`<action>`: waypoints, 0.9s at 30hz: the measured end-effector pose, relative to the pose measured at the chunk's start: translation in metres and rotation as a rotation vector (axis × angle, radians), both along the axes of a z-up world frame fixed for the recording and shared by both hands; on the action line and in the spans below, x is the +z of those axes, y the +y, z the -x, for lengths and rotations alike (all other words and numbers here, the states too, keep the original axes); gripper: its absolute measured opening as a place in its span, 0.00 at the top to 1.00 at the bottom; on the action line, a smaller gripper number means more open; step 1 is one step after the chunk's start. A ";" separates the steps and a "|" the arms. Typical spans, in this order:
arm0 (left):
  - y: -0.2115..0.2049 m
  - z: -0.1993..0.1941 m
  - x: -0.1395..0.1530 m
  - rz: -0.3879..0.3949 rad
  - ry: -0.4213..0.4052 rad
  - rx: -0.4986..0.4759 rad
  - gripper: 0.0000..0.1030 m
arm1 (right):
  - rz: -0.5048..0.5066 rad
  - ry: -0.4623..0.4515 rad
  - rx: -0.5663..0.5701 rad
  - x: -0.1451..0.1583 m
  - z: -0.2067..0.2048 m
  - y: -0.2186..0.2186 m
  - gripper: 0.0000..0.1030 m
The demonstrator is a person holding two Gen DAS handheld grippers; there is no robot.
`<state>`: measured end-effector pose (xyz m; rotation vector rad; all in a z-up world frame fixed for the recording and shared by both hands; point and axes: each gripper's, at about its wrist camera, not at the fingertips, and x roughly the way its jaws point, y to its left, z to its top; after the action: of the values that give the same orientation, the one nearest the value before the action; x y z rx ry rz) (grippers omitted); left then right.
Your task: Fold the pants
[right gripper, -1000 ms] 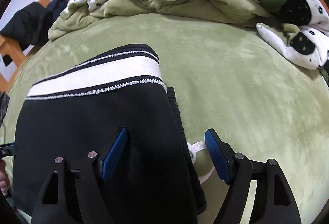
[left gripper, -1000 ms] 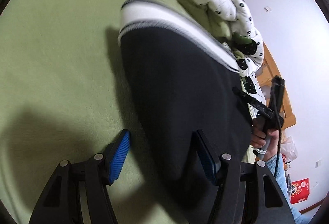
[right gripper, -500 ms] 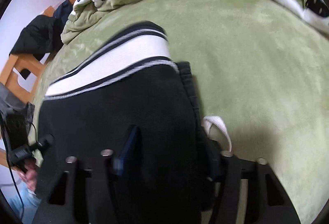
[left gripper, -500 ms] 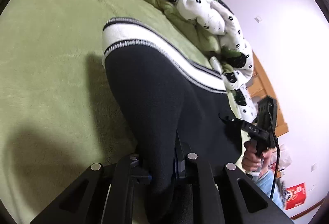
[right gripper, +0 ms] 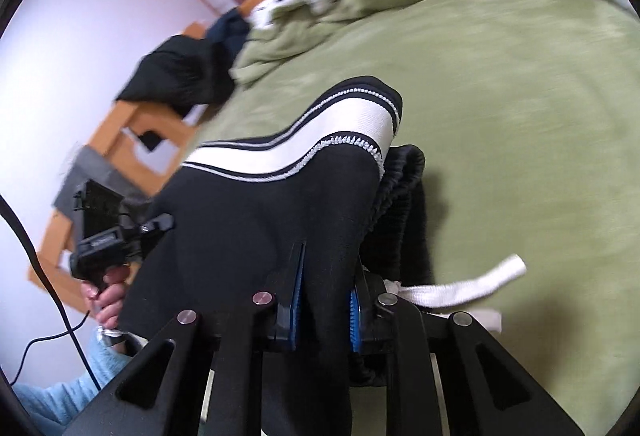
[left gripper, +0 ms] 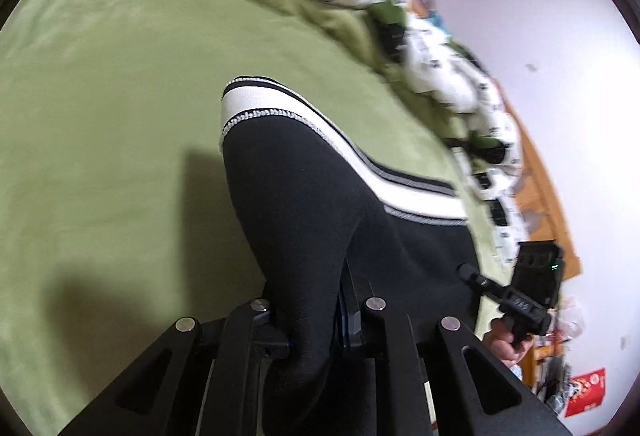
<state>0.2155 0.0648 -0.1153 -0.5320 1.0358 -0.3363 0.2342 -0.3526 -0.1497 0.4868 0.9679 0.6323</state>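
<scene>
Two grippers grip the same black pants, which lie partly on a green bed and rise toward both cameras.

Left gripper: fingers nearly together, clamped on a bunched fold of the black cloth; the fabric fills the narrow gap and runs up and away from it. Their figure reads as opening a hair, yet the pads press the cloth on both sides.

Right gripper: blue pads of the fingers closing, with a thick fold of pants pinched between them. White drawstring trails out to the right of this gripper over the bed.

Pants detail: broad white band with black stripes across the far end, lying toward the middle of the bed. Ribbed black edge shows just right of the band in the right wrist view.

Background: rumpled green blanket and white spotted quilt heaped at the far side. Person's hand grips the handle of the left gripper at left edge; the other hand shows at right edge in the left wrist view. Both views blurred.
</scene>
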 end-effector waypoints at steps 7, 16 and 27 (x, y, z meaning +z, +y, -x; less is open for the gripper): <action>0.007 0.020 -0.040 -0.205 0.067 0.023 0.53 | 0.062 0.005 -0.049 -0.038 -0.022 0.020 0.72; -0.005 0.104 -0.025 -0.401 -0.013 -0.082 0.51 | 0.423 -0.078 -0.166 -0.010 0.003 0.030 0.41; -0.034 0.175 -0.011 -0.536 -0.150 -0.203 0.46 | 0.329 -0.061 -0.222 0.090 0.071 0.050 0.40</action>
<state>0.0406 0.0305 -0.1267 0.0800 0.9858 -0.2571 0.1628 -0.3026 -0.0592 0.2756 0.9230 0.2783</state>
